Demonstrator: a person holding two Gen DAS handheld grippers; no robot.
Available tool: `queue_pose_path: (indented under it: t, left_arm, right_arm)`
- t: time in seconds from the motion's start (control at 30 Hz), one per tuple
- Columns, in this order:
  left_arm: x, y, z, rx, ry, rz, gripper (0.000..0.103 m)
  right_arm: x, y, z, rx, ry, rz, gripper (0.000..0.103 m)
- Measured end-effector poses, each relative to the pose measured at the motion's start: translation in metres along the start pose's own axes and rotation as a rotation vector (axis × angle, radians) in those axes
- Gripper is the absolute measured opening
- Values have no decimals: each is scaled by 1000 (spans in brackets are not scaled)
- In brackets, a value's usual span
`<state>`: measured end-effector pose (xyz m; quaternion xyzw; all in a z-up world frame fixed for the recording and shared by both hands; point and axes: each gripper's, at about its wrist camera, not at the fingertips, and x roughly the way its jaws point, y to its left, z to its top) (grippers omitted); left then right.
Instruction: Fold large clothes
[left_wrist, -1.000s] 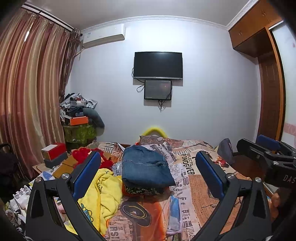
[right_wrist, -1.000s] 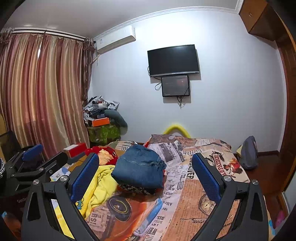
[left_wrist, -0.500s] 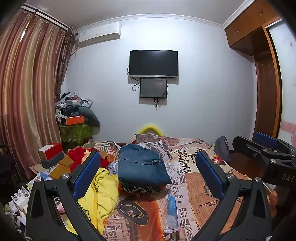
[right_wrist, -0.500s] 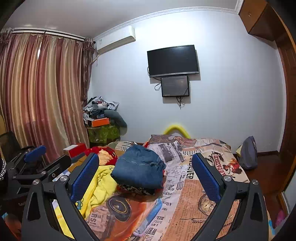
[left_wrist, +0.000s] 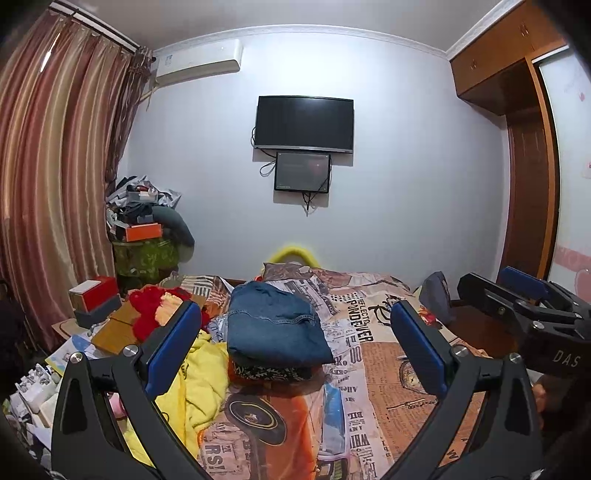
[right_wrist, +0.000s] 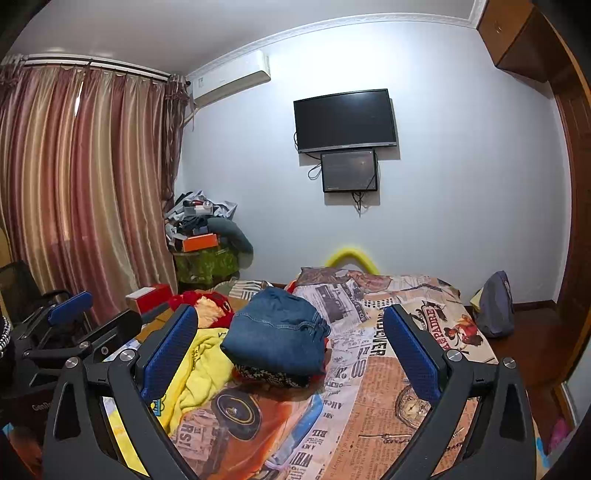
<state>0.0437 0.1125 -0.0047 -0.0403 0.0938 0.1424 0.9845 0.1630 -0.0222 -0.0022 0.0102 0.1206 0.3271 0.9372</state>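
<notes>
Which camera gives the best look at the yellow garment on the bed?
The left wrist view: the yellow garment spreads widely between the left gripper fingers. In the right wrist view the yellow garment is partly hidden behind the right gripper finger.

Wall-mounted television (left_wrist: 305, 123), striped curtains (left_wrist: 55, 177)

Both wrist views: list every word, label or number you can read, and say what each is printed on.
"DAS": white letters on the black body of the right gripper, cut off at the frame edge.
"PONDEUVER", partly clear: large black print on the orange newspaper-print bedspread.
"RS!": bedspread headline near the bottom edge.
"BILL": upside-down bedspread print.
Smaller bedspread columns, the white wall air conditioner's sticker and the left gripper's grey body lettering: too blurred.
</notes>
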Motion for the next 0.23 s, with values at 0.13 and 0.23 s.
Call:
queue_pose_path:
  t: [0.13, 0.23]
  left_arm:
    - [0, -1, -1, -3, 1, -1, 103]
    - [0, -1, 0, 2, 5, -4, 103]
  right_arm:
    - [0, 0, -1, 1, 3, 1, 100]
    - [0, 0, -1, 2, 4, 1, 100]
